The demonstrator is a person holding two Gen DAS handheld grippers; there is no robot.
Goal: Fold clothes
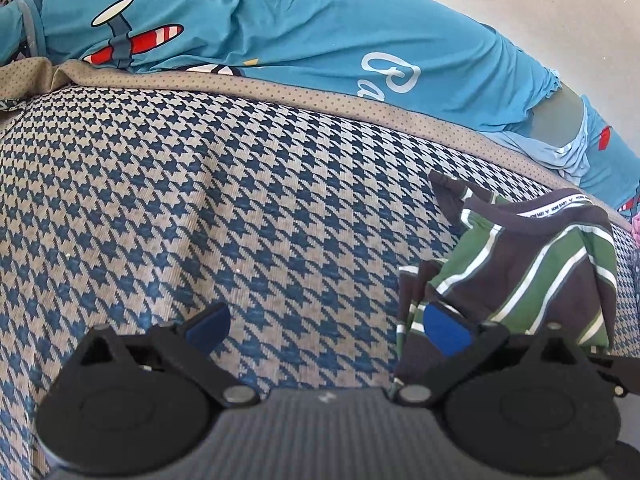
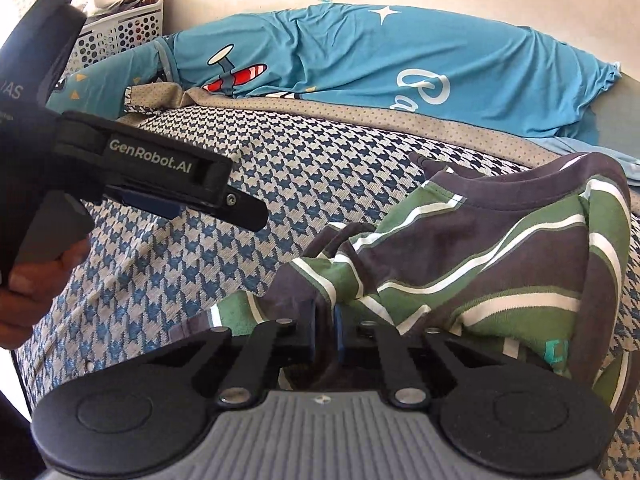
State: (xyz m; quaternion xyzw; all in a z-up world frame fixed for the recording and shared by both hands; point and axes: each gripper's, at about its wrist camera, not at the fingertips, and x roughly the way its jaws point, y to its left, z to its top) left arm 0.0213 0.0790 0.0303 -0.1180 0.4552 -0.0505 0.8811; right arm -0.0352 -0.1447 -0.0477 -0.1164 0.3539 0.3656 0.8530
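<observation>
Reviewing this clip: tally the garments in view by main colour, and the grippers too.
Blue garments: 1, the blue airplane-print shirt
Green-and-brown garments: 1, the striped shirt
Grippers: 2, the left gripper, open, and the right gripper, shut on the striped shirt
Total: 4
</observation>
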